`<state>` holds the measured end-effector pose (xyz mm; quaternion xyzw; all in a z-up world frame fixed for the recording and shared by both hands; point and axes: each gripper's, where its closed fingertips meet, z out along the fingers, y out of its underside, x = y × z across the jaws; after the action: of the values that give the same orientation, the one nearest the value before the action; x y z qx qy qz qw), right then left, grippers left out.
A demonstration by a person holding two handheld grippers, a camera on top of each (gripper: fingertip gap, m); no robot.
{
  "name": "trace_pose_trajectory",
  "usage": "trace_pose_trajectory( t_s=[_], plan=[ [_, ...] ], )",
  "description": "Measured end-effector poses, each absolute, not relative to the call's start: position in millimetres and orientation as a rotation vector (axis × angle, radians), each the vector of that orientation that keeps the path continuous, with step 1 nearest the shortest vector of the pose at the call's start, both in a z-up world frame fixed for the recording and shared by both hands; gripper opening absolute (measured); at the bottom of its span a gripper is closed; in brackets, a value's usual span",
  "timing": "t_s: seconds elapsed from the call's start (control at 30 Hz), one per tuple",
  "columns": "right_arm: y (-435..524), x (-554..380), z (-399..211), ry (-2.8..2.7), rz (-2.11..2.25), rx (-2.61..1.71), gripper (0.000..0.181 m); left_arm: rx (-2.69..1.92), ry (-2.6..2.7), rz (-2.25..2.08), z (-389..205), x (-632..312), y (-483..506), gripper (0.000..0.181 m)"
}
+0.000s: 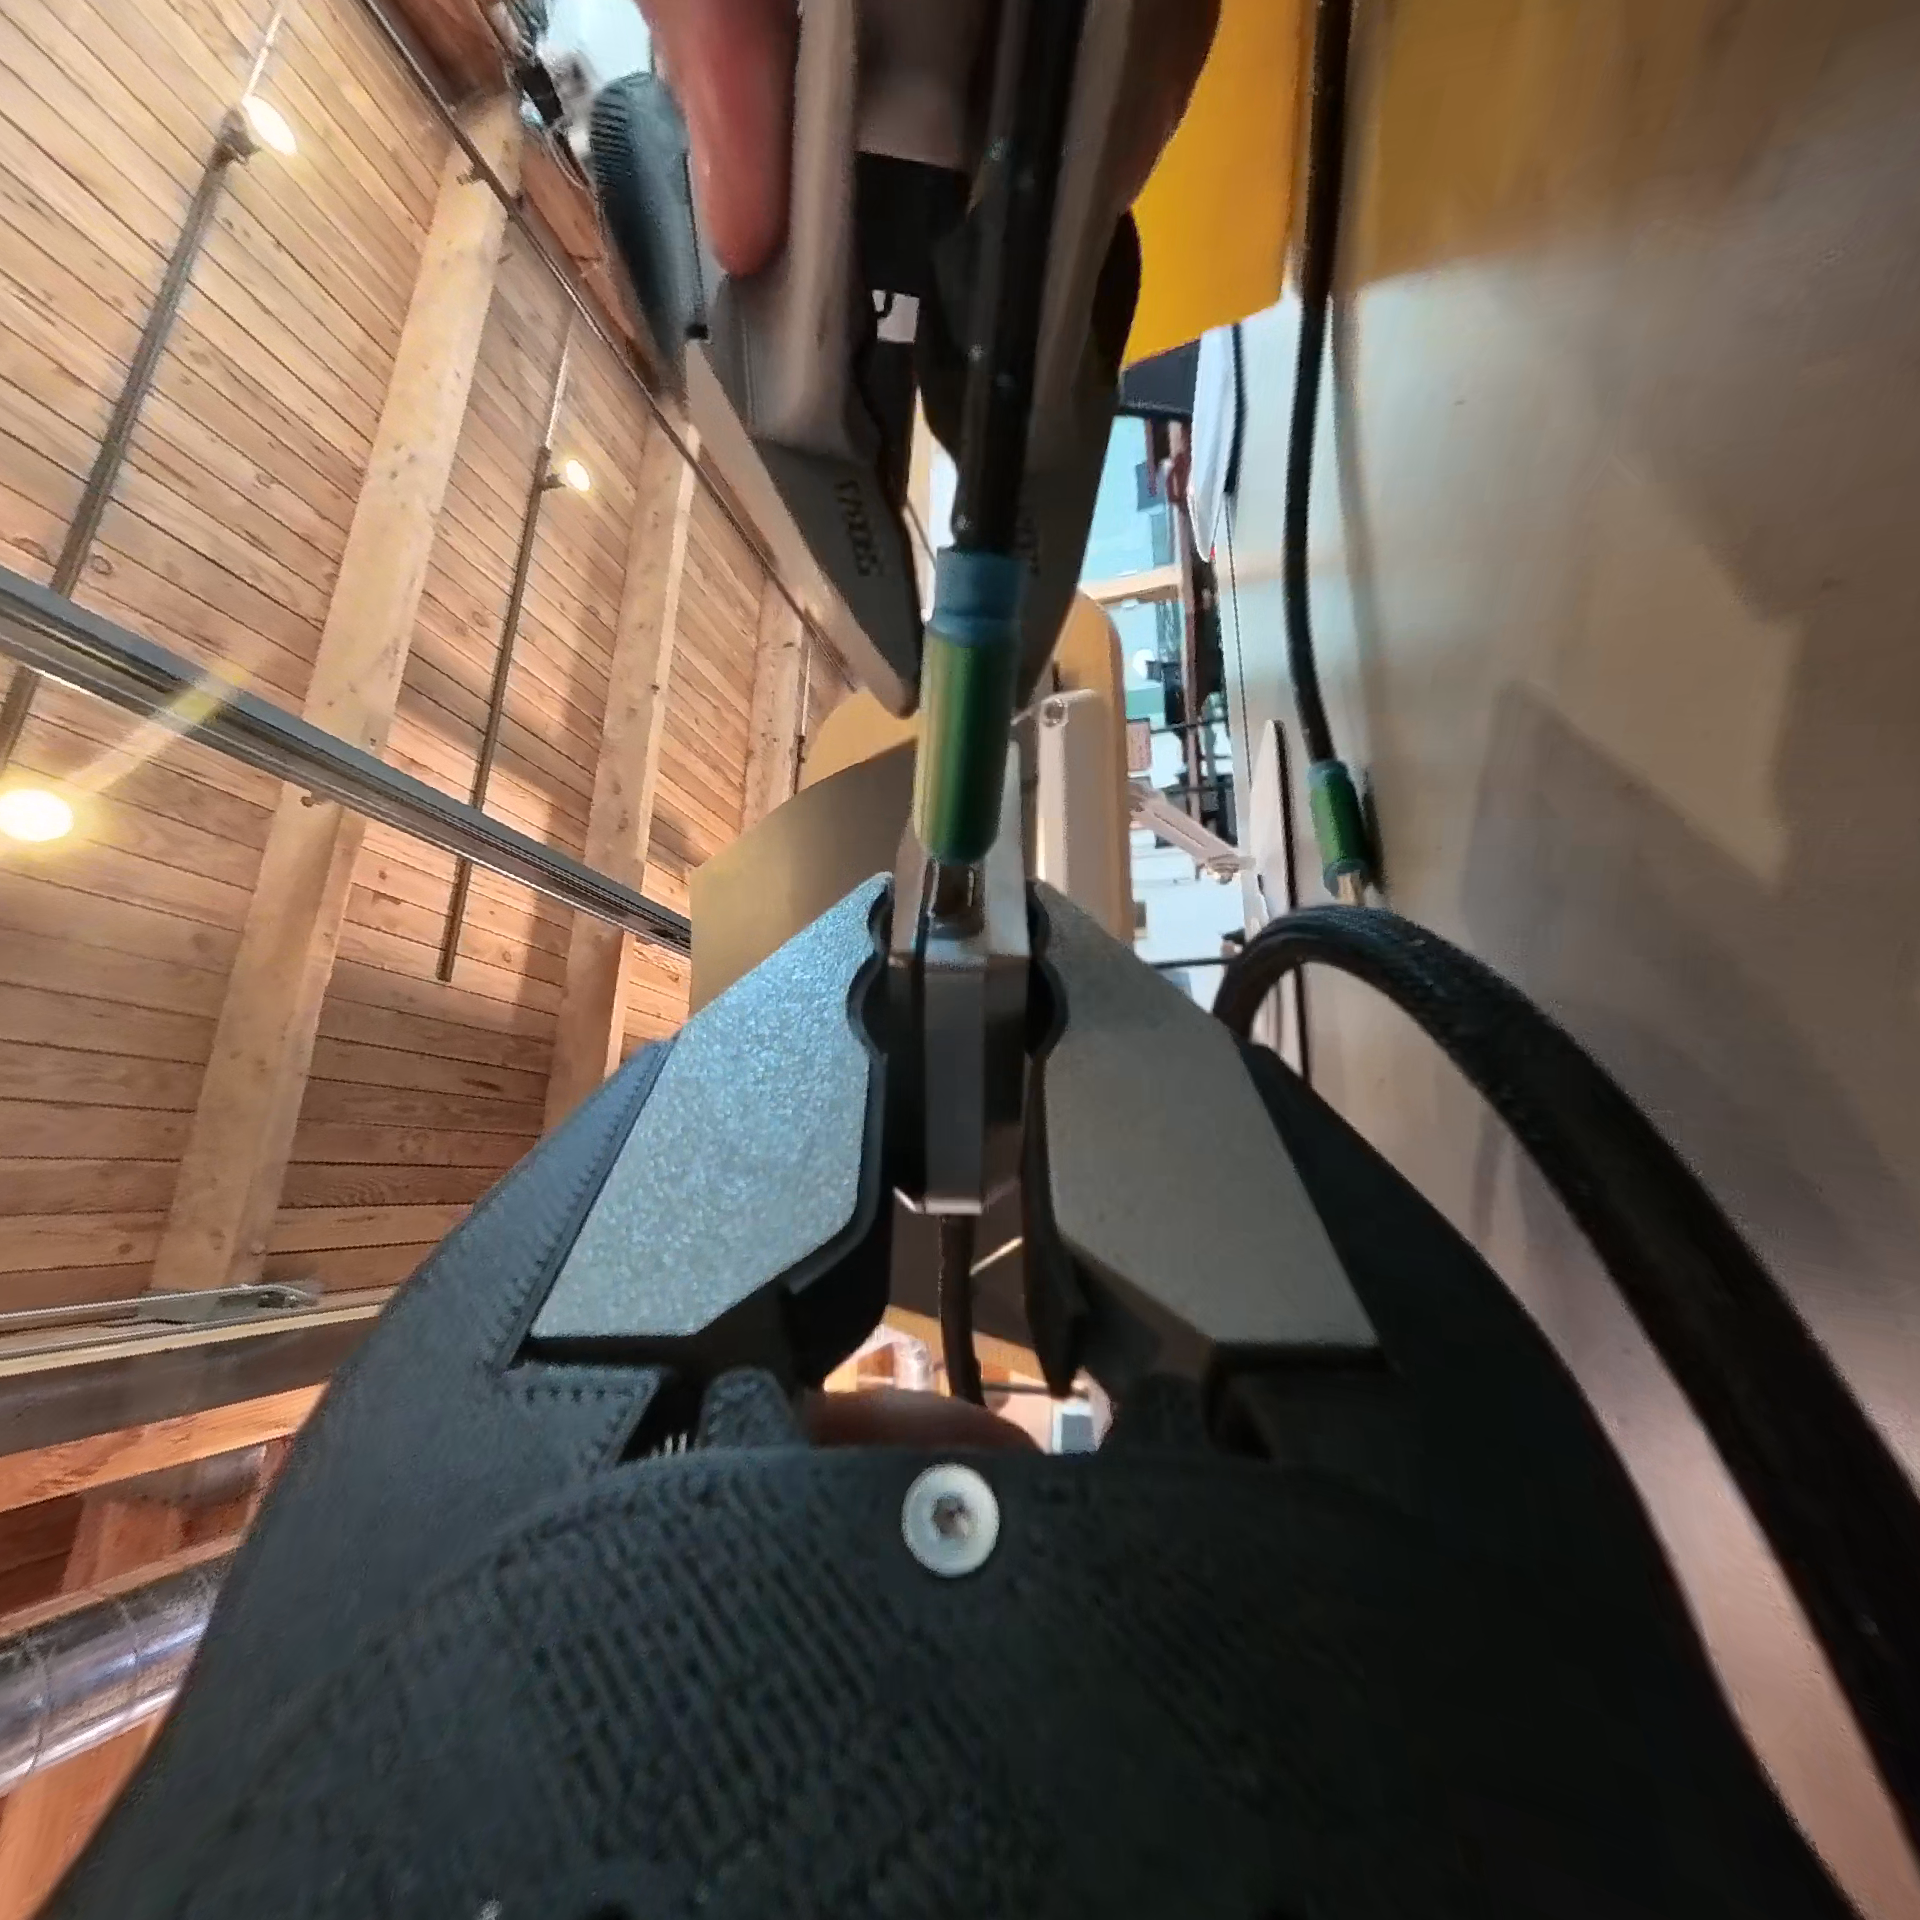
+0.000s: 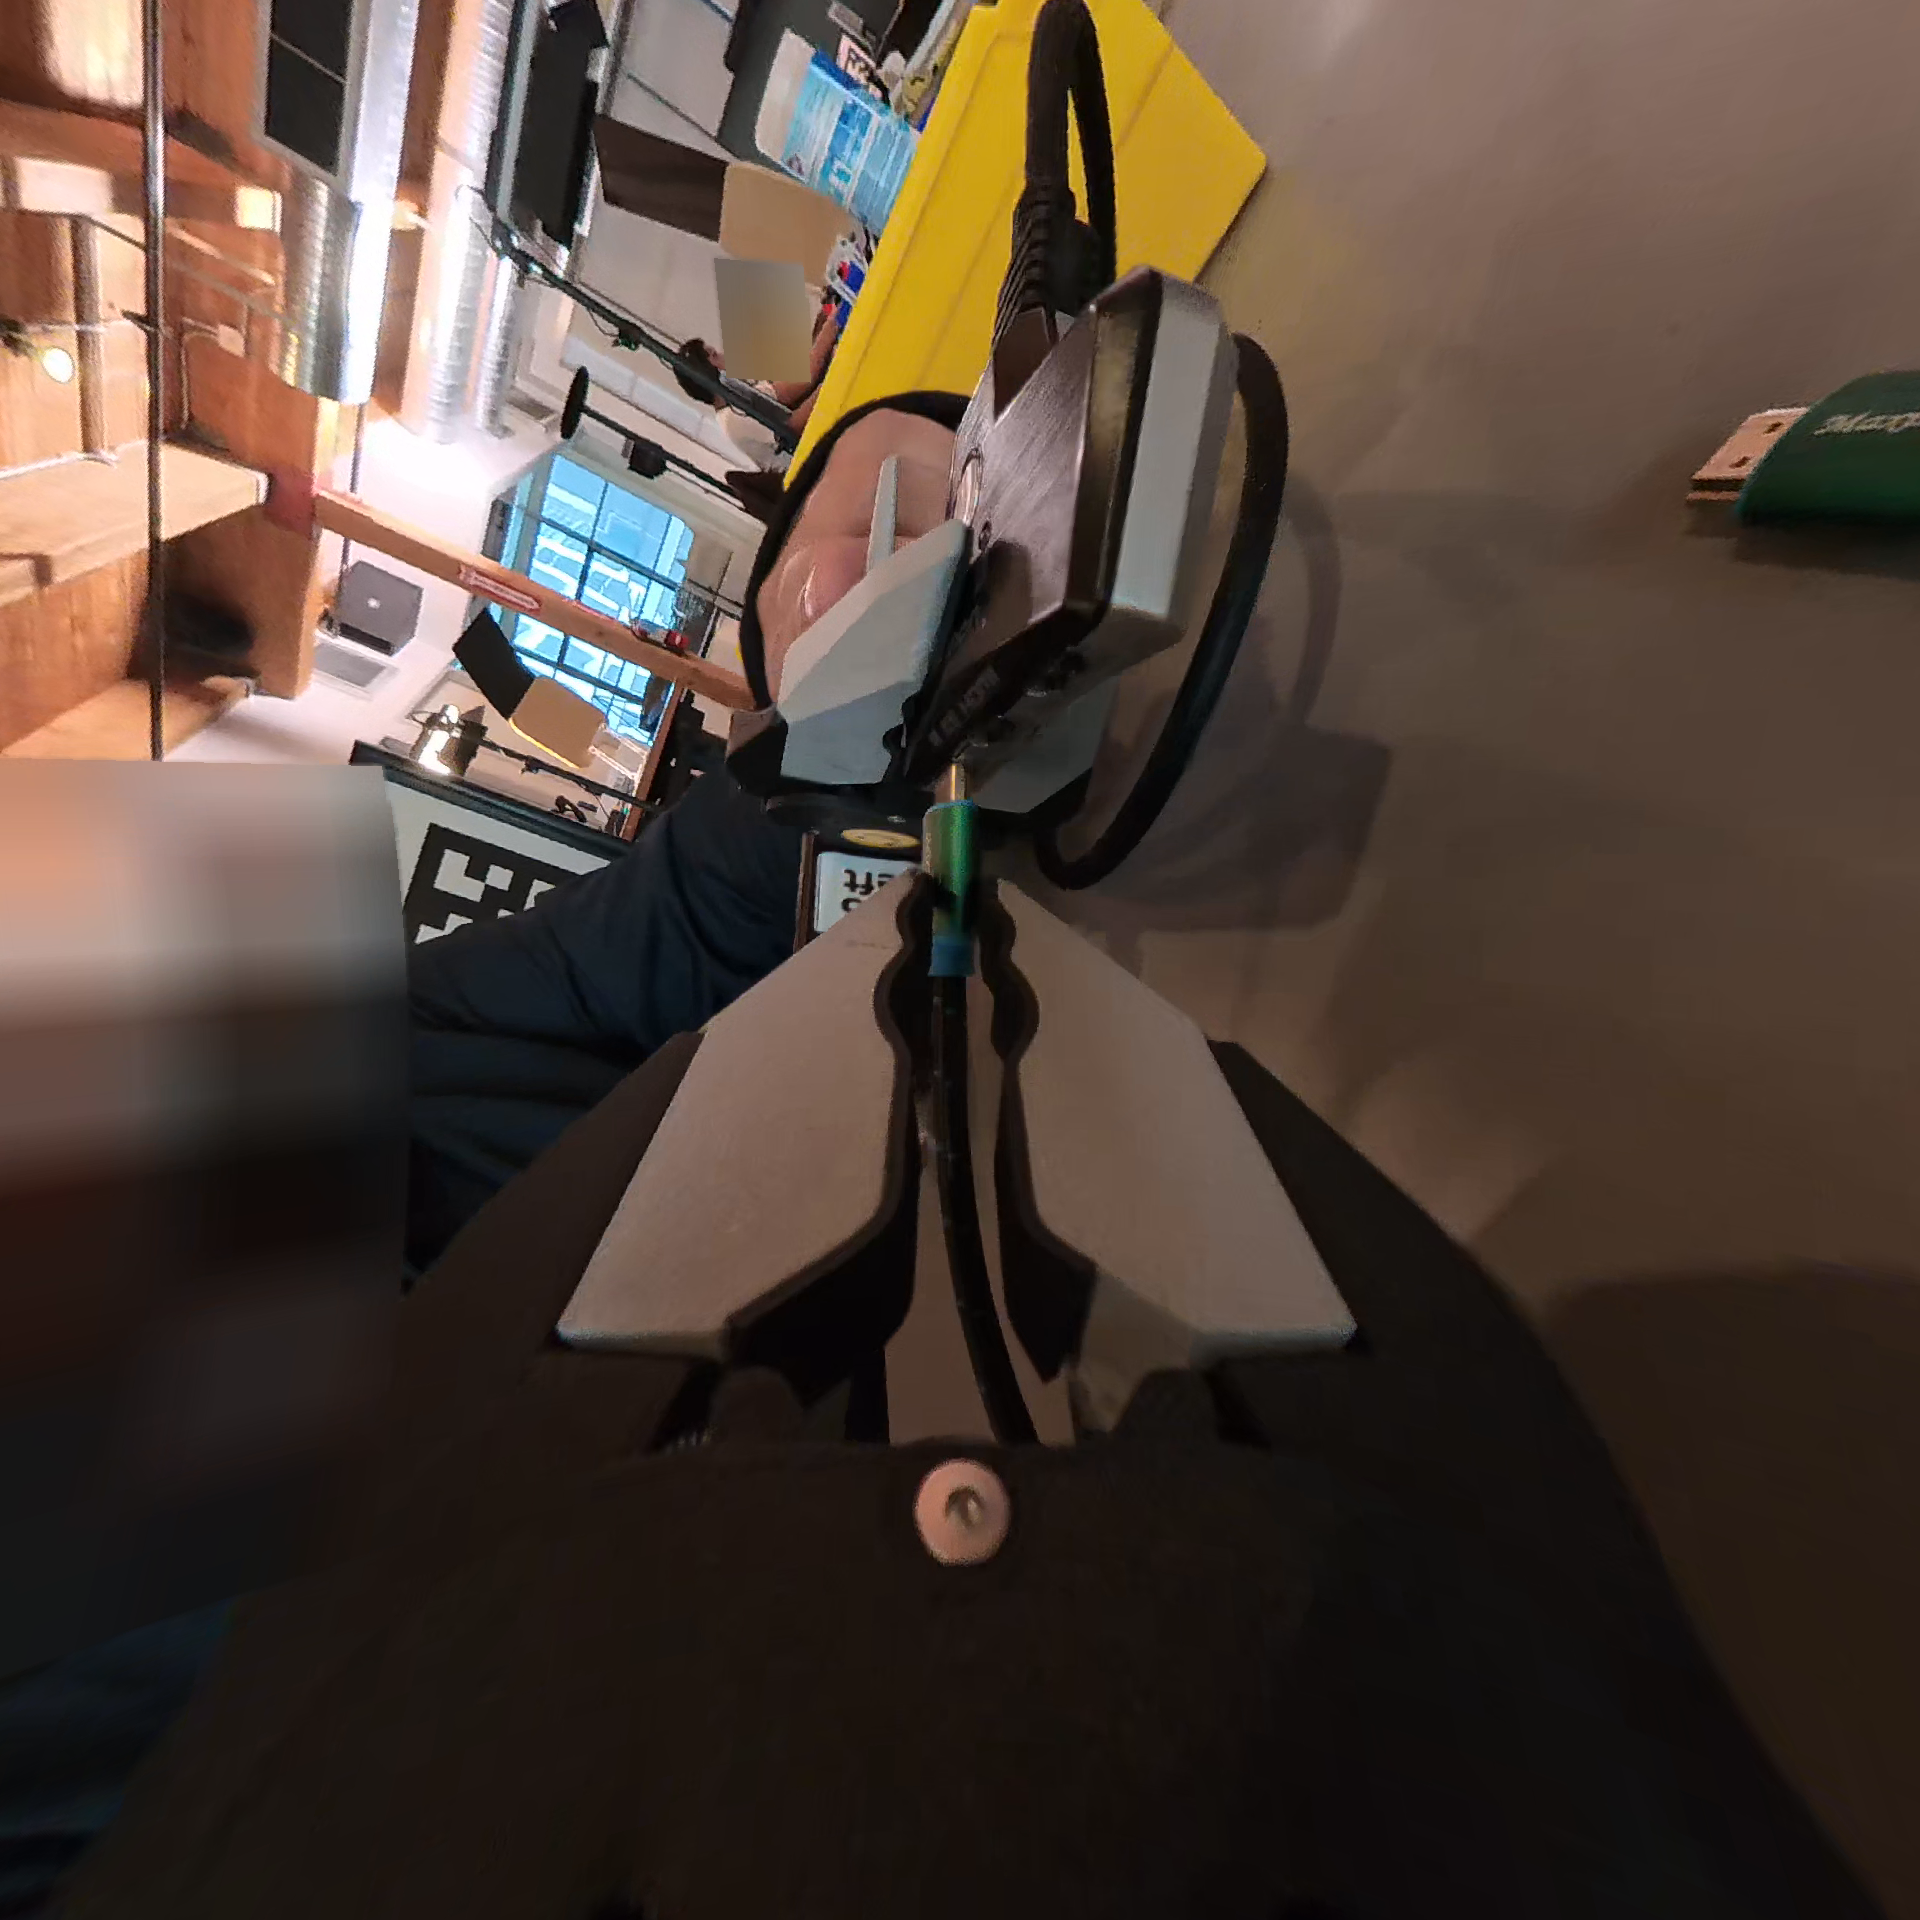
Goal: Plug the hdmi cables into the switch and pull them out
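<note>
The left gripper [image 1: 961,925] has its fingers clenched on the switch [image 1: 951,1070], a thin dark metal box seen edge-on between the grey pads. A green plug [image 1: 961,758] with a blue band sits at the switch's far end, its tip at the port; whether it is fully seated I cannot tell. Beyond the switch, the right gripper [image 2: 956,914] has its fingers grasping that plug's black cable [image 2: 951,1049] just behind the blue band, the cable running back between them. A thick braided cable [image 1: 1558,1060] loops beside the switch over the grey tabletop [image 1: 1662,623]. Farther from the switch, a second green plug [image 1: 1335,821] lies on the tabletop, and in the right wrist view a wide green connector [image 2: 1829,457] lies well apart from it. A yellow board [image 2: 1174,166] rests beyond the switch
</note>
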<state>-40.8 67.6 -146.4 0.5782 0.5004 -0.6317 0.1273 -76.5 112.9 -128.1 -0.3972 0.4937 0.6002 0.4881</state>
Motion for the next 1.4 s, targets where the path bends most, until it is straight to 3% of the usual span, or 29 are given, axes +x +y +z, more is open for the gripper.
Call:
trace_pose_trajectory(
  t_s=[0.4, 0.63, 0.73, 0.87, 1.03, 1.2, 1.27, 1.4],
  plan=[
    [83, -60, -138, 1.378, -2.025, 1.768, 0.0, -1.148, 1.134, 1.46, -135, -77, 117, 0.019],
    [108, -59, -148, 1.884, -1.794, 2.086, 0.0, -1.22, 1.126, 1.446, -140, -92, 124, 0.019],
    [109, -48, -127, 2.052, -1.782, 2.117, 0.027, -1.22, 1.159, 1.47, -145, -91, 125, 0.02],
    [91, -30, -128, 2.329, -1.644, 2.122, 0.034, -1.245, 1.135, 1.457, -143, -94, 125, 0.019],
    [86, -34, -153, 2.628, -1.383, 2.233, 0.026, -1.252, 1.132, 1.452, -144, -92, 125, 0.019],
    [80, -41, -165, 2.623, -1.353, 2.246, 0.019, -1.268, 1.124, 1.456, -144, -93, 123, 0.019],
    [83, -43, -164, 2.65, -1.361, 2.278, 0.009, -1.271, 1.129, 1.453, -145, -93, 123, 0.019],
    [84, -42, -160, 2.629, -1.406, 2.301, 0.01, -1.279, 1.129, 1.449, -145, -94, 124, 0.019]
  ],
)
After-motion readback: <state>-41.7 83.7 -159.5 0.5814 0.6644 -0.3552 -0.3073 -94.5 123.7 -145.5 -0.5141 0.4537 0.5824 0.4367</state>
